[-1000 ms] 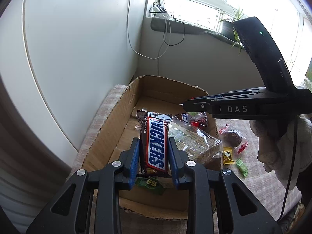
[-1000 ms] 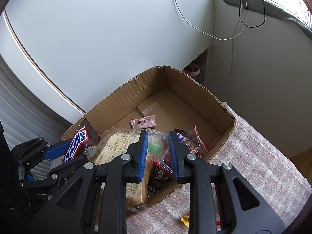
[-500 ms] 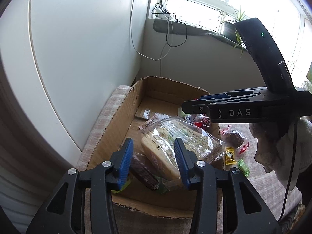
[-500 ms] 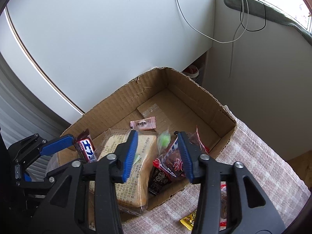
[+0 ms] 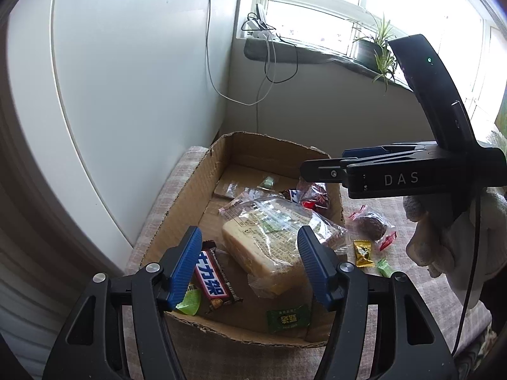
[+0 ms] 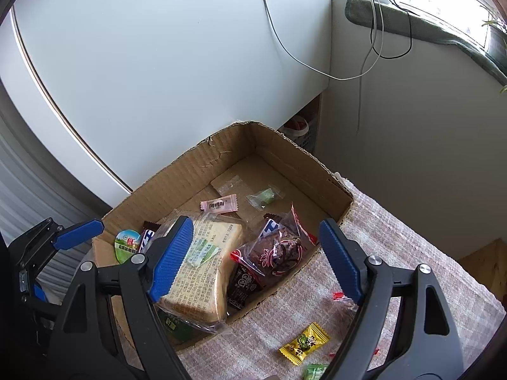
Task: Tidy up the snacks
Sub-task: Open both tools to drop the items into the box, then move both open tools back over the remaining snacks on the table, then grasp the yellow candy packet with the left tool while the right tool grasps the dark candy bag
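I'm holding my left gripper [image 5: 250,262] with jaws spread wide, gripping nothing, over the cardboard box [image 5: 177,209]. The Snickers bar [image 5: 213,280] is lying on the box floor just beside the left pad, and the wrapped bread [image 5: 269,247] is sitting between the pads, farther in. My right gripper [image 6: 256,253] is also gaping empty; a yellow candy [image 6: 303,343] is resting on the cloth below it.

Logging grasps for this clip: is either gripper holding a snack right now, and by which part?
Nothing is held. The left gripper and right gripper are both open above the cardboard box; the Snickers bar lies inside it.
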The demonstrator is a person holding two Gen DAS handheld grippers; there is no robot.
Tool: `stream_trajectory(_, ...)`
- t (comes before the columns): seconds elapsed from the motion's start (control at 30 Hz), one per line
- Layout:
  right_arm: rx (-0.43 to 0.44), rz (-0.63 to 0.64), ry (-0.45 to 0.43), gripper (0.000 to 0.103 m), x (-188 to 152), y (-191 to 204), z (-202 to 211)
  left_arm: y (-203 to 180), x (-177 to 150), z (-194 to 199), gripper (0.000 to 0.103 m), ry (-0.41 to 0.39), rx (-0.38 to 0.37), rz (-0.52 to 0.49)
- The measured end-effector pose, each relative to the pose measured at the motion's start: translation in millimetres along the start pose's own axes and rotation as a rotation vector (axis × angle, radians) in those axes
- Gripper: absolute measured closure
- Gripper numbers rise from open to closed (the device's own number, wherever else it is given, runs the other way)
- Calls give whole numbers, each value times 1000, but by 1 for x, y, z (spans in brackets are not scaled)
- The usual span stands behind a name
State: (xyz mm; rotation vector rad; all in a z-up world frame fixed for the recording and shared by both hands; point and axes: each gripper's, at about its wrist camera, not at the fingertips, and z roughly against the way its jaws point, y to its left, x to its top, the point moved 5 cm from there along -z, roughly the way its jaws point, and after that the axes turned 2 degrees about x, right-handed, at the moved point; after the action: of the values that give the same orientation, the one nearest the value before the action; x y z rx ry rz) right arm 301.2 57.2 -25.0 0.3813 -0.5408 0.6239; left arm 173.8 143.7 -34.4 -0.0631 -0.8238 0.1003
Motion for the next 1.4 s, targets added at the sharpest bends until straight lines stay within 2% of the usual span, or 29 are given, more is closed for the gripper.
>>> stream_trajectory(0.43,-48,3,-79,19,-23,-23,58,-29,-6,24,41,-22,-15,-25)
stream_trajectory(0.53,-81,22,-96,19,-34,-34,73,-38,-11,28,41,-23,-31,-27)
stream_trajectory(0.77,-159,66,-79,19,-69,-59,90,-65,-20,29,41,-15,-78,-36)
stream_trajectory(0.93,-174,39,-14,19,-86,-85,84,-89,-30,26,41,5,-116,-43)
stream_trajectory(1.1,-142,12,32,20,-96,-99,71,-118,-43,11,41,49,-146,-73)
stream_trajectory(1.17,-119,0,52,27,-97,-102,64,-130,-46,3,52,68,-149,-93)
stream_trajectory(1.27,-85,-17,80,32,-99,-105,52,-144,-49,-11,59,100,-163,-99)
stream_trajectory(1.4,-54,-29,101,35,-99,-107,38,-157,-50,-29,60,127,-164,-111)
